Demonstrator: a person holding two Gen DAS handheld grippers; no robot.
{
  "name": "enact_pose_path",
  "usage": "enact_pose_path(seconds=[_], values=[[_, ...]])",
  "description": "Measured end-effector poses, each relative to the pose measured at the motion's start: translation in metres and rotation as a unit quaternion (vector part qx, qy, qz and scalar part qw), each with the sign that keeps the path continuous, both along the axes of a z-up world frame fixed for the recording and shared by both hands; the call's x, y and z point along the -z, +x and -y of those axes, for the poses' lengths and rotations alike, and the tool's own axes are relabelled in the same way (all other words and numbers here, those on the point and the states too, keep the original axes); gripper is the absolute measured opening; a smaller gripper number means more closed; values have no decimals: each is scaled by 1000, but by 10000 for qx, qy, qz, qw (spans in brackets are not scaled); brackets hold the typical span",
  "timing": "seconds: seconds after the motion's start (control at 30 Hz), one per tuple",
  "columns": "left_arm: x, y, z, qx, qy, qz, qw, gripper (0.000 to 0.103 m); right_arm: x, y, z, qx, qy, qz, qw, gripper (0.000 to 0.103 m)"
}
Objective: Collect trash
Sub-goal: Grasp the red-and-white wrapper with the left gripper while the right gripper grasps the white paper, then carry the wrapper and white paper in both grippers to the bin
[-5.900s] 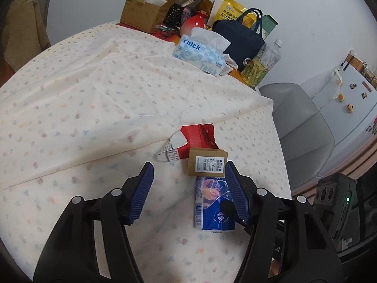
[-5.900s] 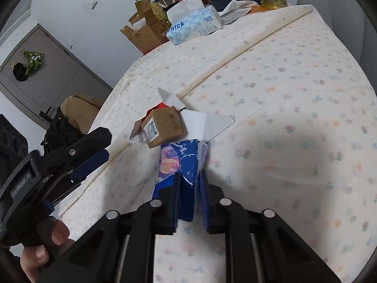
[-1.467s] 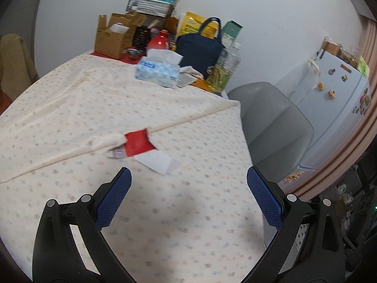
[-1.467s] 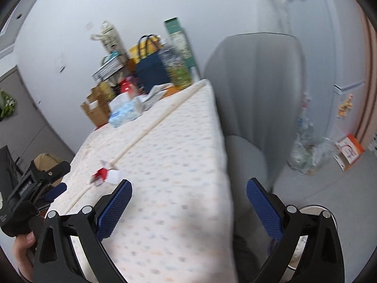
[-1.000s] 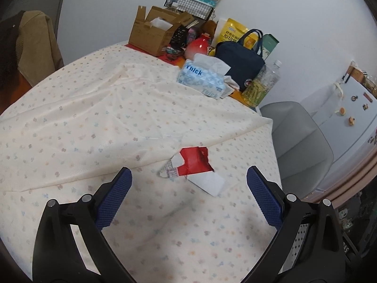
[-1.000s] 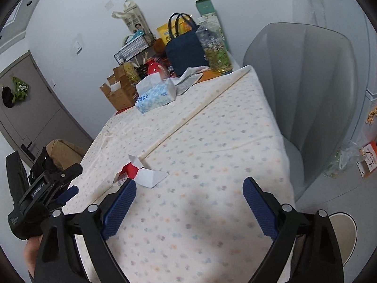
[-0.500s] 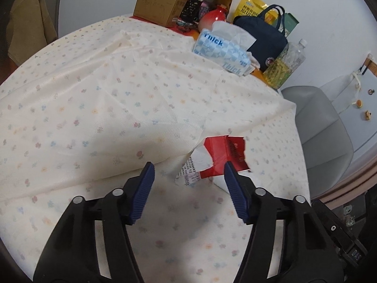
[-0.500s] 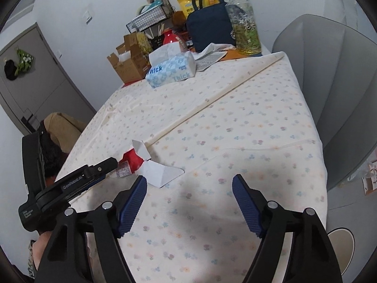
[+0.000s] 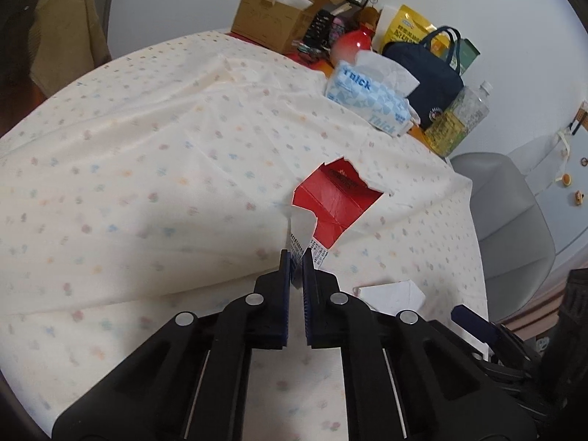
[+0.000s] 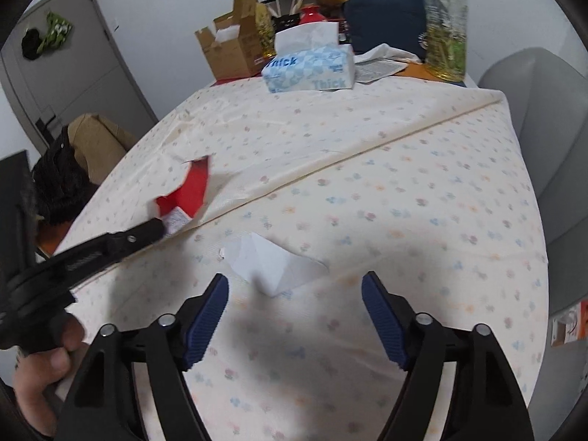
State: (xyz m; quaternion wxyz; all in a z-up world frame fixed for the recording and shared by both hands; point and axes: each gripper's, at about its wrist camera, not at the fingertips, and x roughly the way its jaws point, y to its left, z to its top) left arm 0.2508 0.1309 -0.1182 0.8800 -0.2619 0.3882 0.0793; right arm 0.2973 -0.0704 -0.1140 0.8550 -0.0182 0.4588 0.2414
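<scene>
Cream cloth printed with small flowers (image 9: 147, 169) covers the table, and clutter is lined up along its far edge by the wall: an open brown cardboard box (image 9: 279, 14), a blue-and-white soft pack of tissues (image 9: 371, 106) and a navy handled bag (image 9: 430, 73). Two pieces of trash are left on the cloth. The torn red-and-white paper wrapper (image 9: 330, 202) is pinched at its white printed end by the left gripper (image 9: 297, 257), whose jaws have just been closing and now stand almost together on the paper. The folded white scrap of paper (image 10: 272, 261) lies flat just ahead of the right gripper (image 10: 294, 294), whose jaws have just been opening and stand wide with nothing between them. The step in hand is judged to be the pickup of both scraps. Next, the wrapper is to be lifted clear without snagging the cloth, and the right jaws lowered astride the white scrap and closed.
</scene>
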Motion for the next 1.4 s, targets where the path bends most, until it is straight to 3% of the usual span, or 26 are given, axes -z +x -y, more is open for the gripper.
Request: enact_pose_path(seconds=[0.1,0.33,0.47,0.53,0.63,0.7,0.77,1.07,1.4], values=[[-3,-10,-11,-117,7,39,9999,7,4,5,-12,-38,-174,44,9998,92],[-3,-27,-28,-280,-35,70,9996,7,18,20,-32,159,-287,-169,9993,92],[0,-31,-30,-319,-94,49,9994,7,23,19,-46,375,-643,-37,9972,92],[-1,-33,-29,-321,-89,57,9994,7,23,18,-50,449,-744,21,9962,87],[-1,-35,-26,-307,-80,46,9995,7,19,18,-52,537,-697,18,9961,70],[0,-37,-25,-320,-84,5,9995,7,17,19,-52,543,-645,-9,9964,46],[-1,-40,-24,-325,-71,-21,9994,7,16,19,-48,545,-516,-91,9971,30],[-10,-55,-12,-248,13,-2,9997,7,-2,-7,-15,561,85,-90,9983,27],[-29,-57,44,263,113,192,9994,7,-43,-54,60,869,691,204,9936,28]])
